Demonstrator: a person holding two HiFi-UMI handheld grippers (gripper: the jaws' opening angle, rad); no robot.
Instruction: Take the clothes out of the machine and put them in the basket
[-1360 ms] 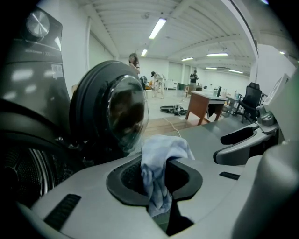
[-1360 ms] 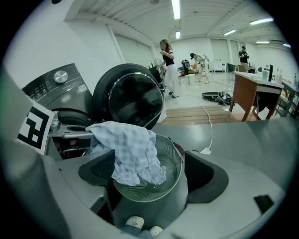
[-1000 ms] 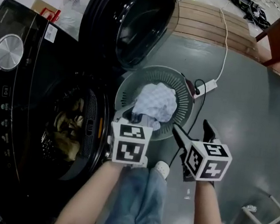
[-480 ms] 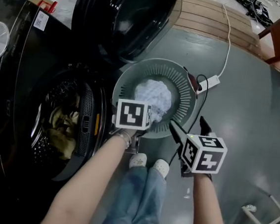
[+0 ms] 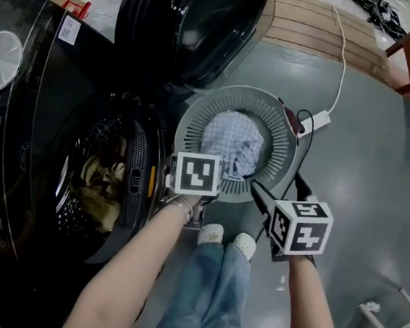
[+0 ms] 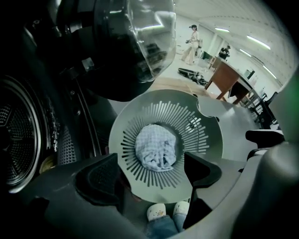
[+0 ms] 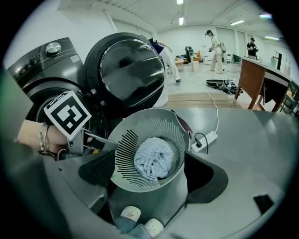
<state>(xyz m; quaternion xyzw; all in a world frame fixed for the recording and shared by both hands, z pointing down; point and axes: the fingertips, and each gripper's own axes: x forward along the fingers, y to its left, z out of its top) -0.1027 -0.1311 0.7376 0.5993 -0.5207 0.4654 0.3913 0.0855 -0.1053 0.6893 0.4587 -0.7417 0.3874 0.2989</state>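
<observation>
Checked cloth (image 5: 229, 140) lies in the basket (image 5: 285, 124); my left hand-held gripper (image 6: 150, 176) has just been opening, nothing between its jaws; my right hand-held gripper (image 7: 152, 177) gapes empty.

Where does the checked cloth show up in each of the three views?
Head view: checked cloth at centre, inside the basket.
Left gripper view: cloth at centre, in the basket.
Right gripper view: cloth lower centre, in the basket.
Shared landmark: open machine door above the basket.

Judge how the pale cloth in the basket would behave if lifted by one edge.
Probably floppy: the cloth lies crumpled in folds, so it would drape. Likely light: it looks thin. Unlikely to roll, bunched low in the basket.
</observation>
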